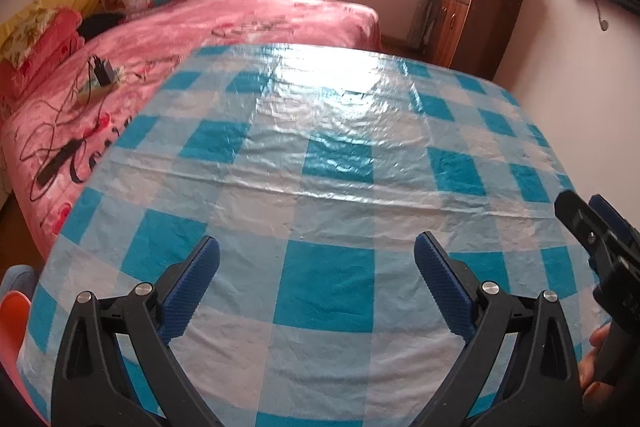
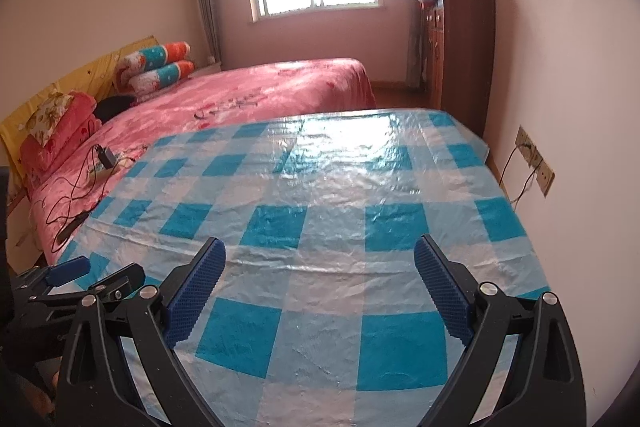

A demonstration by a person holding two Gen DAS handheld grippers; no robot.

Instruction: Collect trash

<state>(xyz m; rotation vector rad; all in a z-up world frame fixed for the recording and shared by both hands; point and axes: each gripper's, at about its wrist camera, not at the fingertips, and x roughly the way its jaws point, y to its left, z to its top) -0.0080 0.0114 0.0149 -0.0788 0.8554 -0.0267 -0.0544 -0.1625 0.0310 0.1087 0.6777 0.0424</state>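
Left gripper (image 1: 316,267): jaws spread wide, nothing between them, hovering low over the surface (image 1: 320,167). Right gripper (image 2: 320,271): same, wide and empty, just beside the left one. Surface wears a blue-and-white checked plastic cloth, crinkled, glare at far end. No trash visible on it in either wrist view; location of the task's thing cannot be told. Beyond: pink bed (image 2: 260,95) with charger and cables (image 1: 100,75), wooden cabinet (image 2: 460,55) by the wall. Judgement: search or start stage. Next move calls for finding trash before any grasp.
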